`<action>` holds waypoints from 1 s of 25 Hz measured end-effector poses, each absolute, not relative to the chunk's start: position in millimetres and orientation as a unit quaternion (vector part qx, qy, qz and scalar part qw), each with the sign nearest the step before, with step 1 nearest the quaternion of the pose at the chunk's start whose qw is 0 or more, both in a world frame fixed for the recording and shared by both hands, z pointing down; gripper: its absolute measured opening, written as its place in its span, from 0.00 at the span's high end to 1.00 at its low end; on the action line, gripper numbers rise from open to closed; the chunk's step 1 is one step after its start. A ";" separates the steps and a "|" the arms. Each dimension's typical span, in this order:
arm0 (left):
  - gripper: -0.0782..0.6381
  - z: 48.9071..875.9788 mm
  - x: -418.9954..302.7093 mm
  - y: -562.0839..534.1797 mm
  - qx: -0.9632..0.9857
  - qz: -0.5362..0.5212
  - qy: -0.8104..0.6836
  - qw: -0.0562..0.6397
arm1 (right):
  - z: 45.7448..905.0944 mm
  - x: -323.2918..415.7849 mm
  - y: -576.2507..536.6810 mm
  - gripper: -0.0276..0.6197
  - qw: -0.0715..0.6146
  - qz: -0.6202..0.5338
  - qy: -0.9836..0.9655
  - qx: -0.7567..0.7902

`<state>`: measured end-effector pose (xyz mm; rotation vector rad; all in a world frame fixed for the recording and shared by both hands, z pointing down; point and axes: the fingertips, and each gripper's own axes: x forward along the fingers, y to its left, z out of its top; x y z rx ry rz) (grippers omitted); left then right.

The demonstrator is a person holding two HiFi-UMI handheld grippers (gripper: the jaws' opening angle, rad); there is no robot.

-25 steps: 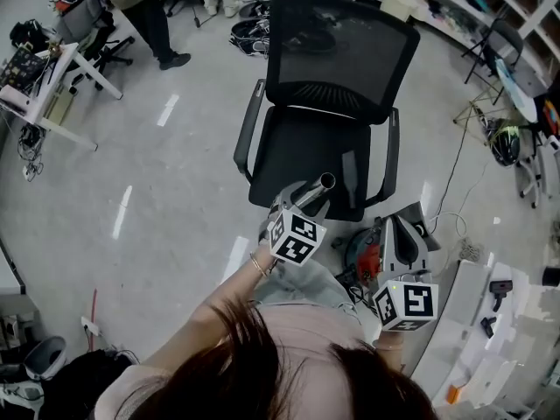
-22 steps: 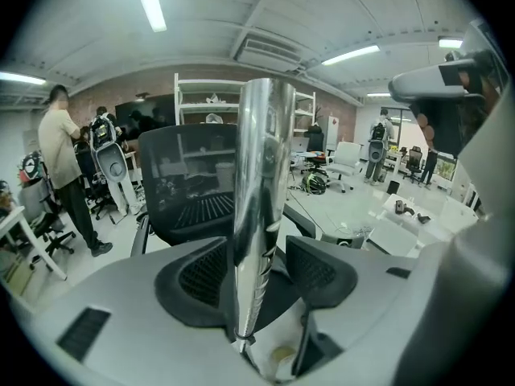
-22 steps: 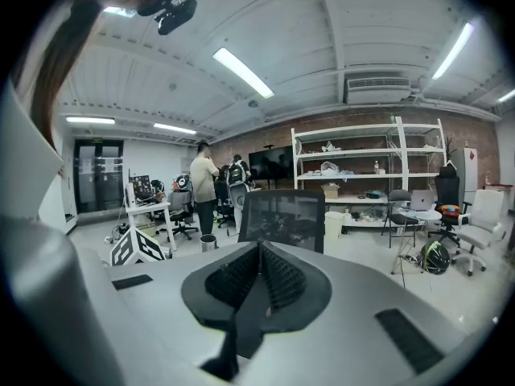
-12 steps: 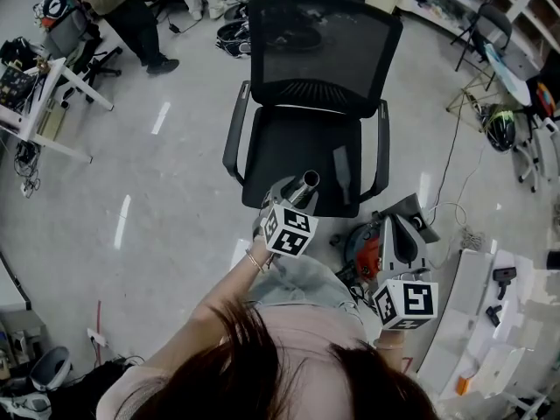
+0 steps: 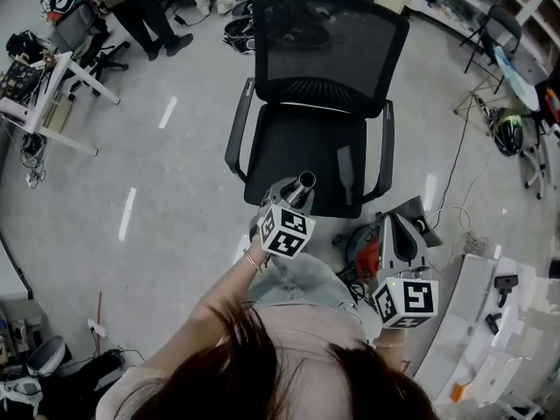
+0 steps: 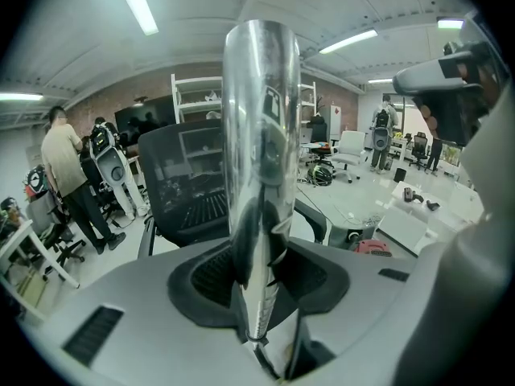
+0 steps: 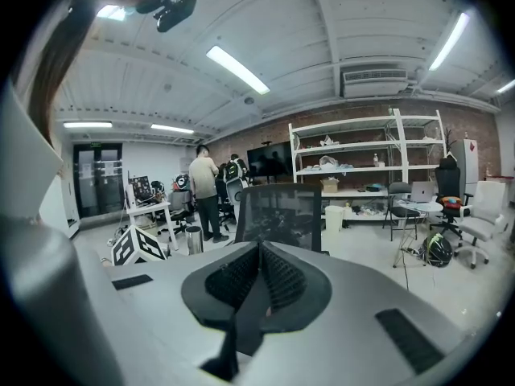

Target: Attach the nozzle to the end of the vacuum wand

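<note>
I saw the vacuum wand (image 6: 261,135) as mirror-polished metal, the chair (image 5: 337,51) back as black mesh, the floor (image 5: 179,191) pale and glossy.

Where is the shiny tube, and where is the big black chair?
shiny tube (image 6: 259,119), left gripper view, middle of its shaft.
black chair (image 5: 299,143), head view, on the seat.
</note>
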<state>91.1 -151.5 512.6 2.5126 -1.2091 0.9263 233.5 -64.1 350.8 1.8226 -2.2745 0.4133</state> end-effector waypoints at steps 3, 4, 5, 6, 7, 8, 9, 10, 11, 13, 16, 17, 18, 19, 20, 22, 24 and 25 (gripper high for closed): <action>0.68 513.1 90.8 -151.1 0.851 0.311 -0.412 0.100 | 357.2 234.4 -67.9 0.91 0.096 0.150 -0.775 0.606; 0.68 512.9 90.7 -150.8 0.851 0.309 -0.414 0.099 | 359.7 234.9 -69.1 0.91 0.094 0.155 -0.777 0.603; 0.68 512.5 90.6 -150.7 0.851 0.308 -0.415 0.098 | 362.2 235.9 -70.5 0.91 0.091 0.159 -0.779 0.600; 0.68 512.2 90.6 -150.6 0.851 0.306 -0.416 0.096 | 364.5 237.1 -72.2 0.91 0.089 0.164 -0.780 0.598; 0.68 511.9 90.4 -150.6 0.851 0.305 -0.416 0.094 | 366.9 238.4 -74.1 0.91 0.086 0.169 -0.780 0.596; 0.68 511.7 90.1 -150.5 0.852 0.304 -0.416 0.091 | 369.7 239.8 -75.8 0.91 0.082 0.175 -0.781 0.594; 0.68 511.6 89.6 -150.4 0.852 0.303 -0.417 0.089 | 373.1 241.3 -77.4 0.91 0.079 0.181 -0.781 0.592; 0.68 511.6 88.8 -150.4 0.852 0.303 -0.418 0.088 | 377.1 242.9 -78.9 0.91 0.078 0.187 -0.782 0.590; 0.68 511.3 87.9 -150.9 0.852 0.301 -0.420 0.087 | 381.8 244.5 -80.5 0.91 0.079 0.193 -0.782 0.588; 0.68 510.7 85.2 -153.6 0.851 0.298 -0.424 0.086 | 393.5 247.1 -84.5 0.91 0.085 0.206 -0.781 0.583; 0.68 510.9 79.9 -158.2 0.851 0.290 -0.428 0.087 | 413.4 246.5 -91.4 0.91 0.090 0.226 -0.782 0.573; 0.68 511.5 78.5 -159.1 0.852 0.288 -0.428 0.088 | 419.8 245.9 -93.6 0.91 0.092 0.232 -0.783 0.570; 0.69 512.2 77.3 -159.6 0.853 0.287 -0.427 0.089 | 426.0 245.4 -95.7 0.91 0.094 0.236 -0.783 0.568; 0.69 512.9 76.3 -160.1 0.853 0.287 -0.426 0.090 | 431.5 245.2 -97.9 0.91 0.096 0.239 -0.782 0.568; 0.69 513.3 75.4 -160.8 0.854 0.286 -0.425 0.091 | 436.5 245.2 -100.5 0.91 0.097 0.241 -0.781 0.568; 0.69 513.5 72.9 -162.7 0.856 0.285 -0.421 0.093 | 445.7 245.7 -106.1 0.91 0.092 0.248 -0.776 0.572; 0.69 513.3 69.3 -163.6 0.859 0.284 -0.416 0.093 | 456.2 245.7 -110.5 0.91 0.081 0.260 -0.769 0.578; 0.69 513.4 67.0 -164.0 0.860 0.284 -0.413 0.093 | 462.3 245.2 -112.2 0.91 0.076 0.268 -0.766 0.580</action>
